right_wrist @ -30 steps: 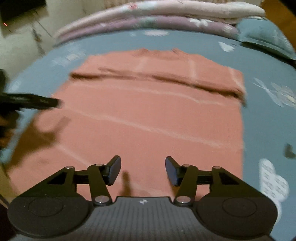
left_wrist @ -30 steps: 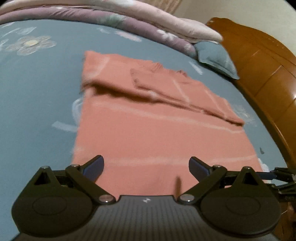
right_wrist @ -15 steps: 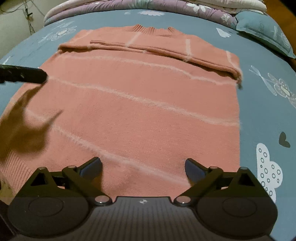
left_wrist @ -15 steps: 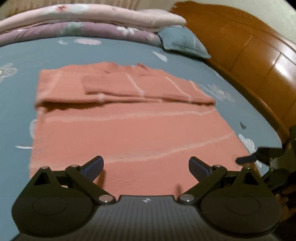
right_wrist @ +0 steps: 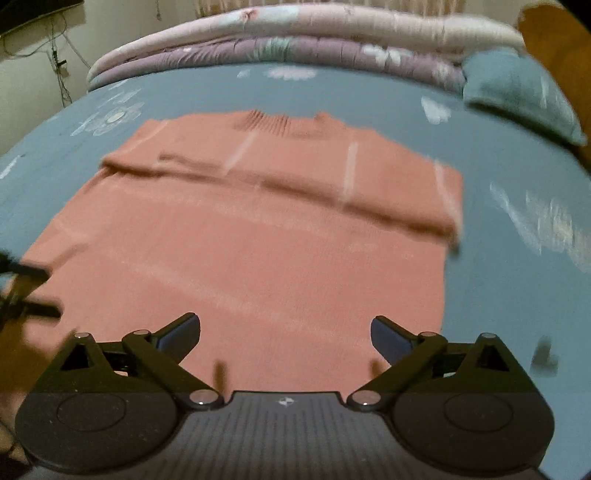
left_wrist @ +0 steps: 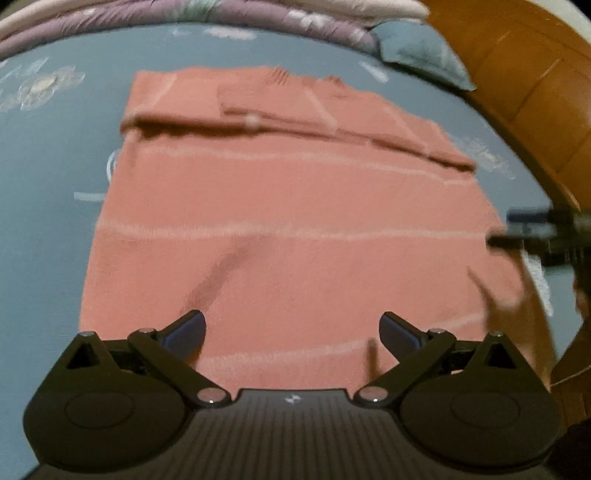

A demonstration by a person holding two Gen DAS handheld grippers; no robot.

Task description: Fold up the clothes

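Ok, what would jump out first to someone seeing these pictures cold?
The salmon sweater spread flat on the blue bedsheet, sleeves folded across its far end. Then the two open grippers, left and right, at its near hem, and the folded quilts beyond.

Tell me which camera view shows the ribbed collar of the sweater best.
The right wrist view: the ribbed collar faces the camera centrally, its ribs discernible. The left wrist view shows it only obliquely, blurred.

A bed (right_wrist: 498, 258) is covered in a blue floral sheet, quilts (right_wrist: 295, 33) are stacked at the back, flanked by a wooden headboard (left_wrist: 524, 74) and a pale wall (right_wrist: 33, 74).
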